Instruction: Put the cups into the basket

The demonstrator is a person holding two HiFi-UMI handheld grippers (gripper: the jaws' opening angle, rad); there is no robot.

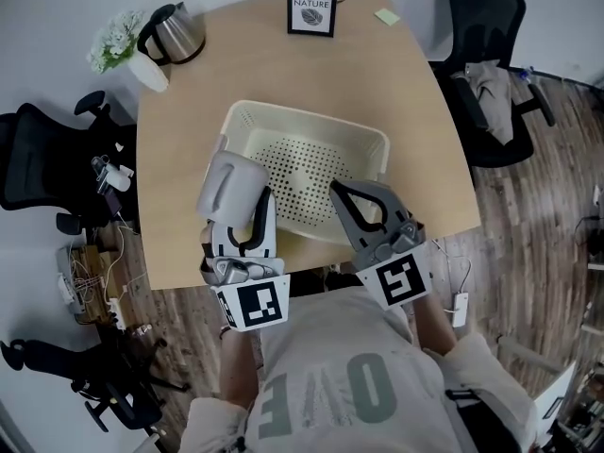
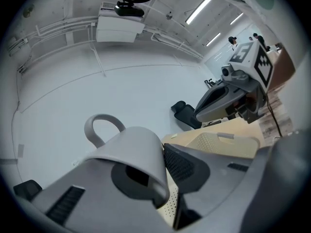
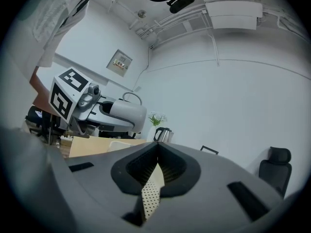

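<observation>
Seen from overhead: a pale wooden desk [image 1: 415, 159], carrying a cream perforated basket [image 1: 311, 121] near its front edge. Above the basket's near rim, the left claw [image 1: 247, 208], pinching the wall of a grey handled cup [image 1: 229, 187], held aloft over the basket's left corner. Alongside, over the basket's near right side, the right claw [image 1: 342, 196], pressed together on nothing. Along the desk's far edge, a steel kettle [image 1: 175, 31], a white vase of flowers [image 1: 127, 50], a framed sign [image 1: 312, 8] and a green sticky note [image 1: 387, 16].
</observation>
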